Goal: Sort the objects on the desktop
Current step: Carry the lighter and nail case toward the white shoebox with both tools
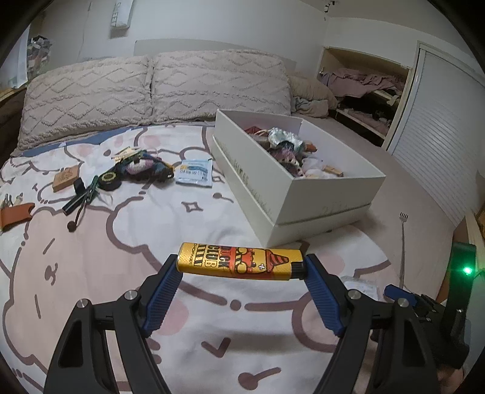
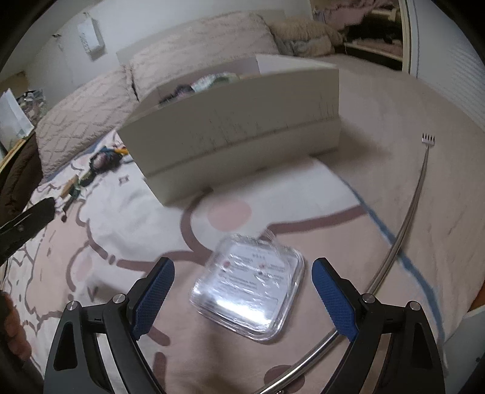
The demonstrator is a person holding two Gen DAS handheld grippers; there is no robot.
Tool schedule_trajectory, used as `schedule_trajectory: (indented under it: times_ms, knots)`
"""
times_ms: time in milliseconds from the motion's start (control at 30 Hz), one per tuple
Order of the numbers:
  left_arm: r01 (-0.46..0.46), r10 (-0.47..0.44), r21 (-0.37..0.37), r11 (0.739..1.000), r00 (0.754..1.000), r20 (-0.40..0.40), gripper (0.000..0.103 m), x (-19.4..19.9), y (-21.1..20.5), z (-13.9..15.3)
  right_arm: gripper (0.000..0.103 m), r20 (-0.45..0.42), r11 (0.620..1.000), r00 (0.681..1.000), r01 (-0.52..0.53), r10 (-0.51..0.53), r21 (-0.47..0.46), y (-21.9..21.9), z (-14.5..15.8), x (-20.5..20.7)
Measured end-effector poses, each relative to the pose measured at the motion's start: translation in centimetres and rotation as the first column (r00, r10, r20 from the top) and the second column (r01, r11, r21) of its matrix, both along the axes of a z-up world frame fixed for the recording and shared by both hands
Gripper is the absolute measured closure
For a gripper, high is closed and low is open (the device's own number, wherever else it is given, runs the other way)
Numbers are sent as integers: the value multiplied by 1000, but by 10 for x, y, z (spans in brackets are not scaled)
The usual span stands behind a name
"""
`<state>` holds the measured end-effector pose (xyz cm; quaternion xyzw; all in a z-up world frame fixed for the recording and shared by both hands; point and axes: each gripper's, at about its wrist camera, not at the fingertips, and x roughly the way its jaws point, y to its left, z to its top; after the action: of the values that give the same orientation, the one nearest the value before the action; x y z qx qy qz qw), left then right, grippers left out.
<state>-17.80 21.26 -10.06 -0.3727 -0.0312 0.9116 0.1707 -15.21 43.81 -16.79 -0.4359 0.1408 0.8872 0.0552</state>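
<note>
Ahead of the fingers a bed spreads under a pink cartoon blanket; two textured pillows lean on a pale headboard; far right, an open closet beside a slatted door; white walls.

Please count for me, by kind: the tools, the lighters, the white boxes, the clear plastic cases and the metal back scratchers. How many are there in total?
tools: 2, the left tool and the right tool
yellow lighter: 1
white box: 1
clear plastic case: 1
metal back scratcher: 1
total: 6
</note>
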Motion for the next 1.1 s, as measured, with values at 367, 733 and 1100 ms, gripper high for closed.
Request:
schedule_trajectory:
  times_ms: [367,733,1100]
  knots:
    - [-21,20,20,1000,999,37,22,-2,-14,-11,10,72,995,993,87,-90,45,-17,-17,-6]
    - [-31,30,36,999,998,46,22,-2,-23,-14,21,55,980,991,114,-125,166,-31,-25,-8]
    - [-20,19,41,999,999,29,22,-1,-19,-6,23,23,991,994,103,-106,86,-26,-11,-5]
